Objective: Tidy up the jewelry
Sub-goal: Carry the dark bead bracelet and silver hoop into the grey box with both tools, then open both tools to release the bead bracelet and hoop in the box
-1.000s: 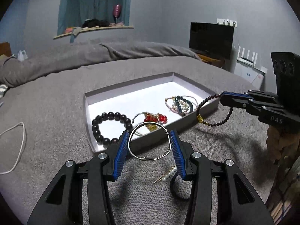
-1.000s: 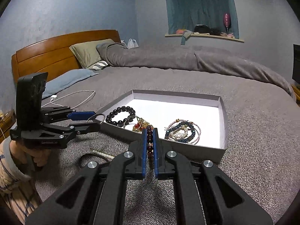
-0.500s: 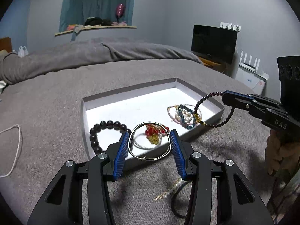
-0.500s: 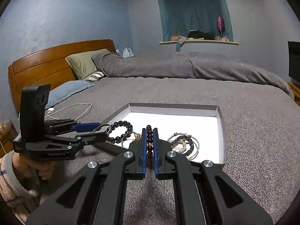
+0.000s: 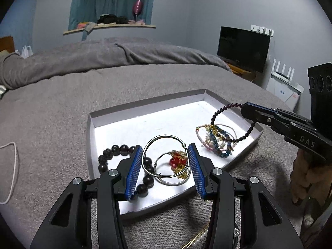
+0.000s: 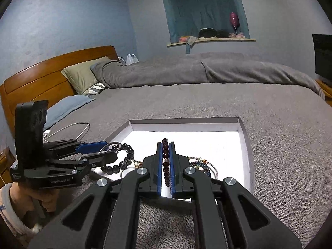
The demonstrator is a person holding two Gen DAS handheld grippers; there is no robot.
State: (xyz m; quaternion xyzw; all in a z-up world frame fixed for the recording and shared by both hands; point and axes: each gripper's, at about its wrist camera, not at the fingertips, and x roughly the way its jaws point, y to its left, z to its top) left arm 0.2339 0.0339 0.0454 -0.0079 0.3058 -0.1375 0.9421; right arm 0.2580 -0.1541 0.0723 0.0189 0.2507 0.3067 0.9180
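Left wrist view: the left gripper (image 5: 166, 164) – jaws spread wide – grips a silver wire bangle (image 5: 166, 159) above the white tray (image 5: 145, 108). Right wrist view: the right gripper (image 6: 166, 166), nearly closed, pinches a dark garnet bead bracelet (image 6: 165, 161) over the tray's near edge.

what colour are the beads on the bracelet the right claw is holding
Dark maroon, almost garnet, on the beaded bracelet in the right claw; clearest in the left wrist view.
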